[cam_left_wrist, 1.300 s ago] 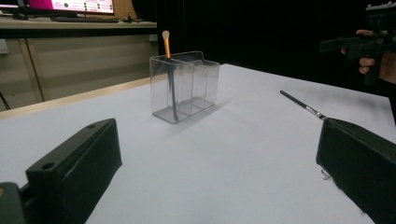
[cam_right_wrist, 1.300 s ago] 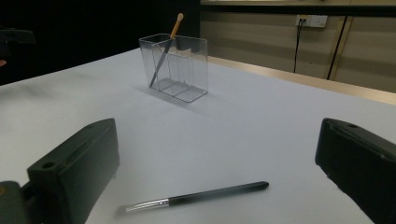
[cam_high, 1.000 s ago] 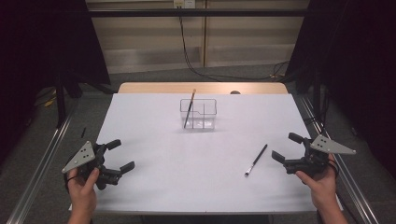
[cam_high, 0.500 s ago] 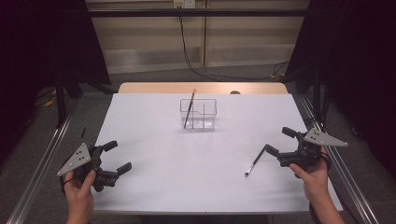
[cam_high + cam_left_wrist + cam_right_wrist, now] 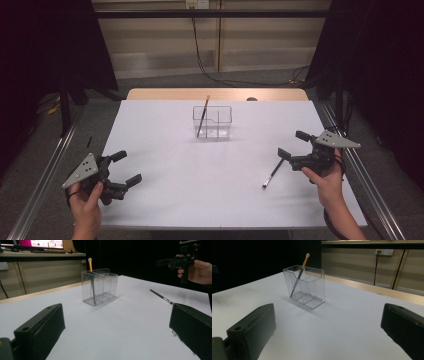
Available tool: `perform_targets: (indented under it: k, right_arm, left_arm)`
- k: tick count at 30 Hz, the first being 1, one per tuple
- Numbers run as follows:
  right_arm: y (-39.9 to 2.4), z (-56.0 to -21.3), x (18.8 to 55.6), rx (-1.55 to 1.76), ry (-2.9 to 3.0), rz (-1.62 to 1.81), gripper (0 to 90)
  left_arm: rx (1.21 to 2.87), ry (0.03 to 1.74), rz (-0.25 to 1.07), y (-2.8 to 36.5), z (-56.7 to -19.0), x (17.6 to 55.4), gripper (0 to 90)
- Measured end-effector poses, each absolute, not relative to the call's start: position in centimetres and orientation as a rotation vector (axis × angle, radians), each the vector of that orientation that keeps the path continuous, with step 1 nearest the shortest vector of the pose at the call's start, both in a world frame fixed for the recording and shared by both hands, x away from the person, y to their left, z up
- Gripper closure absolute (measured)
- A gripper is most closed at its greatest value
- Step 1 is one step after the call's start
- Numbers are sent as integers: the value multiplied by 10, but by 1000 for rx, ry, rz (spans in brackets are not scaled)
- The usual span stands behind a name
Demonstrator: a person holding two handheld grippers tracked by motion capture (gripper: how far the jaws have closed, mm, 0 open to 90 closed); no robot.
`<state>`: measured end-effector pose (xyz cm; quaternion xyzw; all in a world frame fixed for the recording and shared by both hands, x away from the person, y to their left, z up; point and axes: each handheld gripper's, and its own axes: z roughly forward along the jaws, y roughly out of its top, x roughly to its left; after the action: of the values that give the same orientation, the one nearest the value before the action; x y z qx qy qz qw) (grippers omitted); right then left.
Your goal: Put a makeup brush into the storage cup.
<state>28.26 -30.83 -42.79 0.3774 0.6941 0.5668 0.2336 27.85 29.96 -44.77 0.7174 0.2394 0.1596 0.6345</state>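
The work in hand looks like gathering brushes into the clear holder (image 5: 212,122), which stands in the upper middle of the high view on the white counter (image 5: 200,200). One orange-tipped brush (image 5: 202,116) already leans upright in the holder's left-hand compartment, so by my reading that part is done. The other, a dark brush (image 5: 272,173), lies flat on the counter in the lower right of the high view, well apart from the holder, its upper end close under the right tool (image 5: 295,146). That tool is released, jaws spread wide and gripping nothing; whether a jaw touches the brush tip I cannot tell. The left tool (image 5: 125,168) sits in the lower left of the frame, likewise released and empty, well away from both brushes. What is left, as I judge it: closing on the dark brush, lifting it, carrying it to the holder and dropping it in beside the first.
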Motion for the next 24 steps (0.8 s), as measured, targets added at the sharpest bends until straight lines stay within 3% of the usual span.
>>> perform_targets:
  k: [24]
  right_arm:
    - [-296,-440,312,1084,1933,1529,0]
  left_arm:
    - [1637,519,352,294,-447,284,0]
